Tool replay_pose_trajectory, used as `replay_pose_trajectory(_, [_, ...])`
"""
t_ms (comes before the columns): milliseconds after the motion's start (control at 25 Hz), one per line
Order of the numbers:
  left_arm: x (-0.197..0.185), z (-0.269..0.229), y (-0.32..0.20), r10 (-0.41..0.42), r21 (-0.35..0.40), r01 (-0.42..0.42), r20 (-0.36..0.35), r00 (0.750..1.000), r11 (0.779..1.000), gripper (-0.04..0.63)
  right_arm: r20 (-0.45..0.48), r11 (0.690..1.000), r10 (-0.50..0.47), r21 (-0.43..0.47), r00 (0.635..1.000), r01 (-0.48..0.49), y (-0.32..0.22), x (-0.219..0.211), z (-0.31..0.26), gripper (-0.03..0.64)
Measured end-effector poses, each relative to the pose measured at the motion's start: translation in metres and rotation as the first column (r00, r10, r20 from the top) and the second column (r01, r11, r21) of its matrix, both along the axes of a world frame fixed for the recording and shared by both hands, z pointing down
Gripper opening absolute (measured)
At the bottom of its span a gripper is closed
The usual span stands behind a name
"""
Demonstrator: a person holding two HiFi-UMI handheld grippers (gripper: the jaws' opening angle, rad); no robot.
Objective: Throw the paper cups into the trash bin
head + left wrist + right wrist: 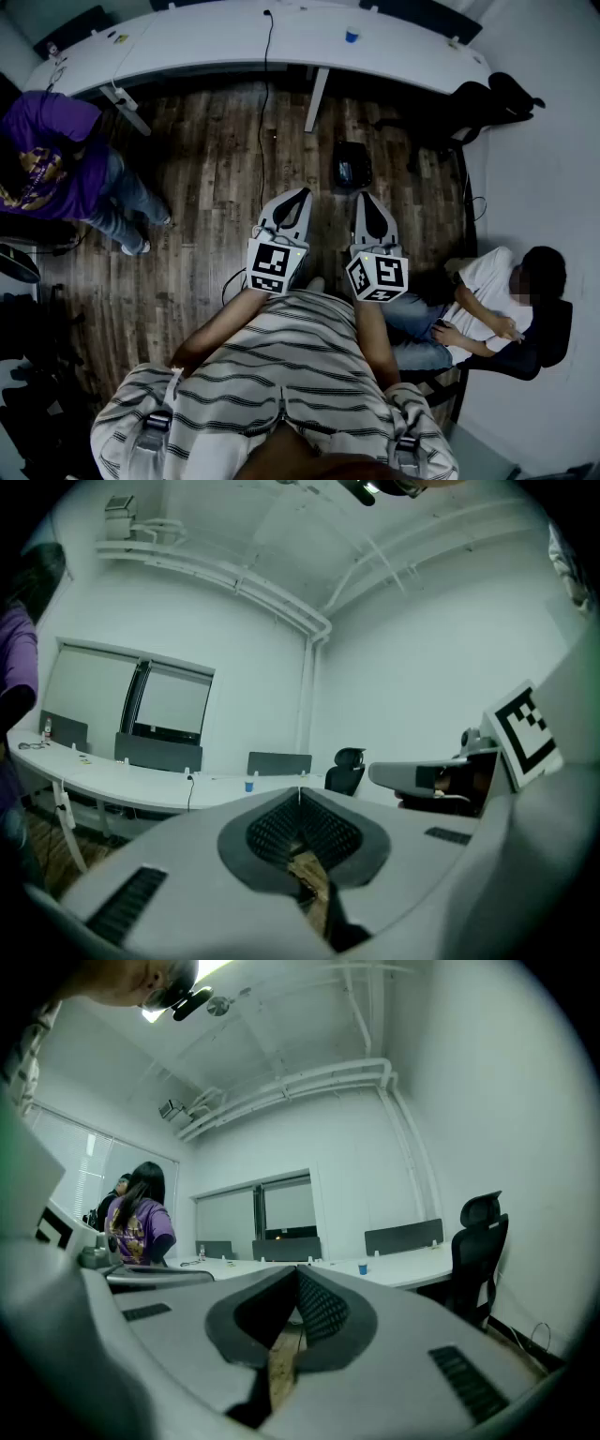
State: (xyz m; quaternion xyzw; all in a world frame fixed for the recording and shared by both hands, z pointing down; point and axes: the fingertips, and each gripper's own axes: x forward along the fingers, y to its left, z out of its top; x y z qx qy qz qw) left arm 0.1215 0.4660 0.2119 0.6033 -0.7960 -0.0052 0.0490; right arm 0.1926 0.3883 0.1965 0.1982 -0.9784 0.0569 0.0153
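My left gripper (304, 192) and right gripper (360, 195) are held side by side, level, above the wooden floor, both pointing at the long white desk (234, 42). Each has its tips touching and nothing between them; the same shows in the left gripper view (299, 787) and the right gripper view (298, 1267). A small blue cup (352, 37) stands on the desk, also seen as the blue cup (250, 785) and the blue cup (363, 1267). A small black container (352, 167) sits on the floor just ahead of the grippers. I see no paper cup held.
A person in purple (56, 159) stands at the left. Another person in white (487, 300) sits at the right by the wall. A black office chair (487, 103) stands at the desk's right end. A cable (265, 112) hangs from the desk down to the floor.
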Motion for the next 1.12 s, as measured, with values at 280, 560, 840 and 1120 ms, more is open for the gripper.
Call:
replay_pose_trajectory(280, [0.006,0.007,-0.007,0.018,-0.014,-0.018,0.003,1.000,1.000,0.026,-0.002,1.000,0.022,-0.010,1.000,-0.022,-0.005,0.007,0.008,0.011])
replay_pose_trajectory(560, [0.012,0.012,0.009,0.084,-0.005,-0.084,-0.012,0.996,0.996,0.026,0.012,1.000,0.024,-0.020,1.000,-0.023,0.019,0.006,0.011,0.011])
replay_pose_trajectory(840, [0.008,0.012,0.018,0.110,0.022,-0.109,-0.045,0.993,0.994,0.026,0.016,1.000,0.012,0.008,1.000,-0.012,0.030,-0.003,0.004,0.011])
replay_pose_trajectory(1120, [-0.006,0.012,0.007,0.097,0.018,-0.096,-0.032,0.995,0.995,0.026,0.011,0.999,-0.009,0.043,1.000,0.008,0.023,-0.018,0.006,0.011])
